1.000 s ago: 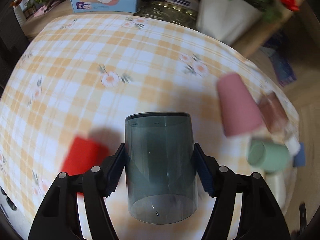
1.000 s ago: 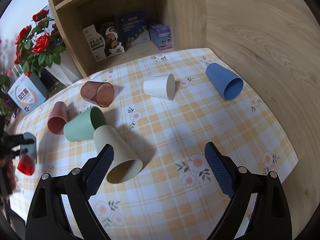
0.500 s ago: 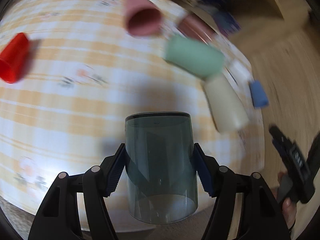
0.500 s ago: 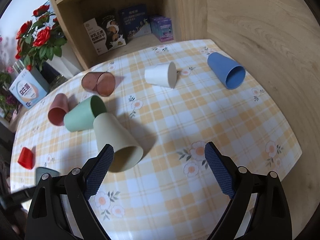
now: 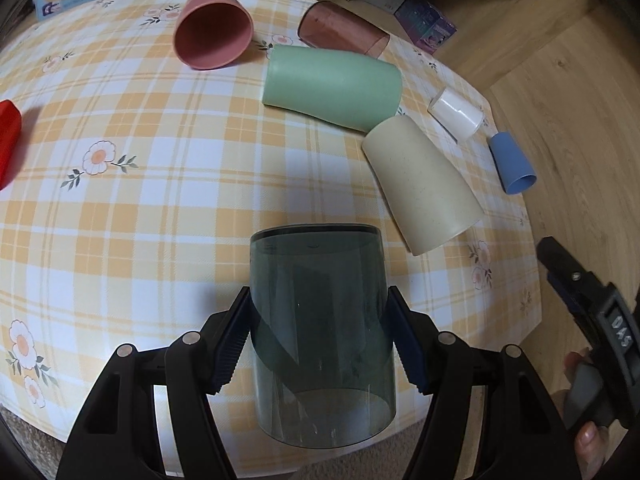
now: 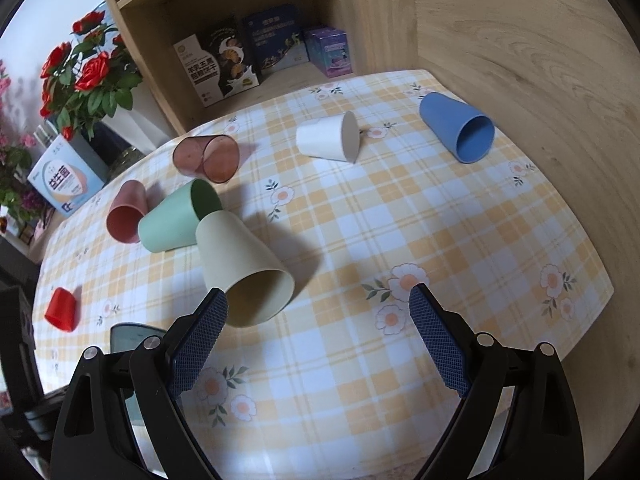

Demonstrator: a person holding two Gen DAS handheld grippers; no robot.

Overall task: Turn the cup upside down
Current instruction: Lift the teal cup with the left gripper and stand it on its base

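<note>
My left gripper (image 5: 318, 332) is shut on a smoky grey see-through cup (image 5: 320, 328). It holds the cup over the near edge of the checked table (image 5: 140, 220), with the cup's closed base pointing away and its open mouth toward the camera. The same cup shows partly behind my right gripper's left finger in the right wrist view (image 6: 128, 334). My right gripper (image 6: 318, 340) is open and empty above the table's near edge, with a beige cup (image 6: 244, 268) lying just beyond its left fingertip.
Cups lie on their sides: beige (image 5: 420, 184), green (image 5: 332, 86), pink (image 5: 212, 30), brown see-through (image 5: 344, 30), white (image 5: 456, 114), blue (image 5: 512, 164). A small red cup (image 6: 61, 308) stands at the left. Shelf with boxes (image 6: 224, 64) and roses (image 6: 84, 80) behind.
My left gripper has swung right and turned with the grey cup, now at the near edge. My right gripper has drifted slightly forward, still open.
</note>
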